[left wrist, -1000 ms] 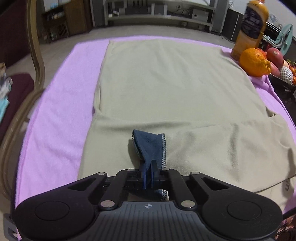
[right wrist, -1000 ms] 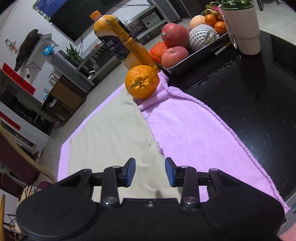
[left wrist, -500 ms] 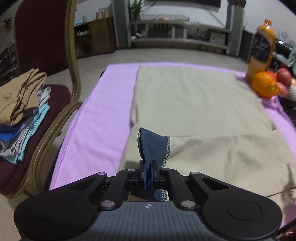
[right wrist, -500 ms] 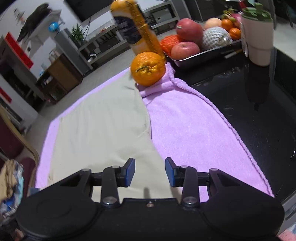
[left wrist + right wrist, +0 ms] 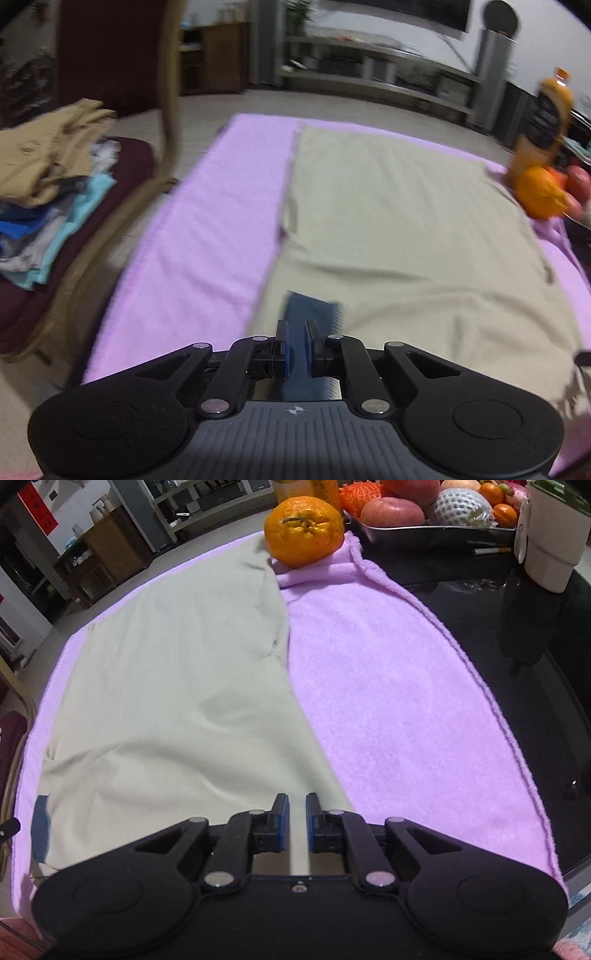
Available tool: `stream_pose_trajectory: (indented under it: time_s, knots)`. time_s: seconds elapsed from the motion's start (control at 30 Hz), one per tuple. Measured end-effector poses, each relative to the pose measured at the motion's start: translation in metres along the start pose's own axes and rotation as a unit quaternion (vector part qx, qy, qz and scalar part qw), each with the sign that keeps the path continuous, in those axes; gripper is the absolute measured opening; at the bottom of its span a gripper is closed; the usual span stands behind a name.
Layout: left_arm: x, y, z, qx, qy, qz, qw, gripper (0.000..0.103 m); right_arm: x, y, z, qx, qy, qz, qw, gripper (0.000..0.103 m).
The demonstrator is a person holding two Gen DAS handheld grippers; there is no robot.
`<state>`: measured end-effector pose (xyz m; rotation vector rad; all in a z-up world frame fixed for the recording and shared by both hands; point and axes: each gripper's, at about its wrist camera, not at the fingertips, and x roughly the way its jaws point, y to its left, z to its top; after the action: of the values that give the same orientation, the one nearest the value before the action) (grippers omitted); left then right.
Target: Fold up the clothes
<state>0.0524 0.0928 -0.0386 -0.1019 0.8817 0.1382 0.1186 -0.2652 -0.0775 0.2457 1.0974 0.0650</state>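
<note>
In the blurred left-wrist view the left claw [image 5: 294, 341] pinched the navy collar [image 5: 309, 312] of a beige garment [image 5: 399, 221] spread on a purple towel [image 5: 207, 236], while the right-wrist view showed the right claw [image 5: 294, 821] nearly pressed together over the garment's edge, grip unclear, an orange [image 5: 303, 531] beyond.

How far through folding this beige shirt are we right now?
Early. Done: the beige shirt lies spread flat on the purple towel. In hand: the left gripper has its jaws closed on the shirt's blue collar trim, and the right gripper has narrow jaws around the shirt's near edge. Left: no full fold shows yet, then onto the folded stack on the chair.
</note>
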Motion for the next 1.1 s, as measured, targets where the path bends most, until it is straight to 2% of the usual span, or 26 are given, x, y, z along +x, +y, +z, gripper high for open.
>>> stream_pose_trajectory:
  time_s: [0.1, 0.2, 0.23, 0.27, 0.33, 0.4, 0.47, 0.57, 0.63, 0.7, 0.77, 0.87, 0.93, 1.0, 1.03, 1.1]
  knots:
    - [0.026, -0.021, -0.008, 0.065, 0.043, 0.047, 0.9958, 0.013, -0.003, -0.001, -0.003, -0.012, -0.009, -0.054, 0.998, 0.009]
    - [0.024, -0.026, -0.009, 0.09, 0.031, 0.08, 0.9922, 0.016, -0.01, -0.006, -0.004, -0.011, -0.024, -0.102, 0.994, 0.009]
    - [0.021, -0.025, -0.01, 0.089, 0.024, 0.087, 0.992, 0.015, -0.014, -0.009, -0.005, -0.006, -0.034, -0.109, 0.993, 0.009]
    - [0.023, -0.025, -0.007, 0.083, 0.024, 0.082, 0.9929, 0.015, -0.019, -0.012, -0.004, 0.006, -0.047, -0.098, 0.994, 0.01]
    - [0.028, -0.027, -0.001, 0.071, 0.024, 0.068, 0.9949, 0.015, -0.029, -0.025, 0.002, 0.062, -0.074, -0.021, 0.995, 0.01]
    - [0.032, -0.028, 0.005, 0.058, 0.024, 0.054, 0.9966, 0.018, -0.028, -0.037, 0.01, 0.133, -0.086, 0.065, 0.985, 0.01]
    - [0.037, -0.03, 0.01, 0.046, 0.025, 0.04, 0.9979, 0.019, -0.012, -0.045, 0.019, 0.197, -0.077, 0.135, 0.968, 0.012]
    - [0.044, -0.032, 0.019, 0.027, 0.025, 0.018, 0.9991, 0.019, 0.024, -0.048, 0.027, 0.27, -0.042, 0.226, 0.935, 0.012]
    - [0.05, -0.035, 0.017, 0.032, 0.028, 0.028, 0.9987, 0.021, 0.051, -0.044, 0.03, 0.297, -0.018, 0.273, 0.915, 0.012]
    - [0.051, -0.039, 0.014, 0.05, 0.02, 0.035, 0.9979, 0.021, 0.071, -0.044, 0.03, 0.301, -0.017, 0.274, 0.913, 0.01]
    - [0.049, -0.04, 0.01, 0.063, 0.012, 0.034, 0.9974, 0.021, 0.085, -0.049, 0.029, 0.312, -0.03, 0.27, 0.91, 0.0]
    - [0.048, -0.035, 0.01, 0.061, 0.011, 0.026, 0.9978, 0.022, 0.086, -0.074, 0.026, 0.358, -0.089, 0.266, 0.89, 0.0]
    - [0.048, -0.032, 0.011, 0.051, 0.015, 0.022, 0.9983, 0.022, 0.078, -0.09, 0.021, 0.397, -0.127, 0.218, 0.883, 0.0]
    - [0.048, -0.03, 0.012, 0.042, 0.018, 0.019, 0.9988, 0.022, 0.07, -0.102, 0.014, 0.436, -0.144, 0.199, 0.866, 0.001]
    - [0.048, -0.029, 0.012, 0.04, 0.019, 0.019, 0.9988, 0.022, 0.065, -0.102, 0.013, 0.437, -0.146, 0.191, 0.867, 0.004]
    - [0.045, -0.029, 0.011, 0.038, 0.022, 0.023, 0.9988, 0.023, 0.053, -0.091, 0.015, 0.401, -0.143, 0.177, 0.887, 0.009]
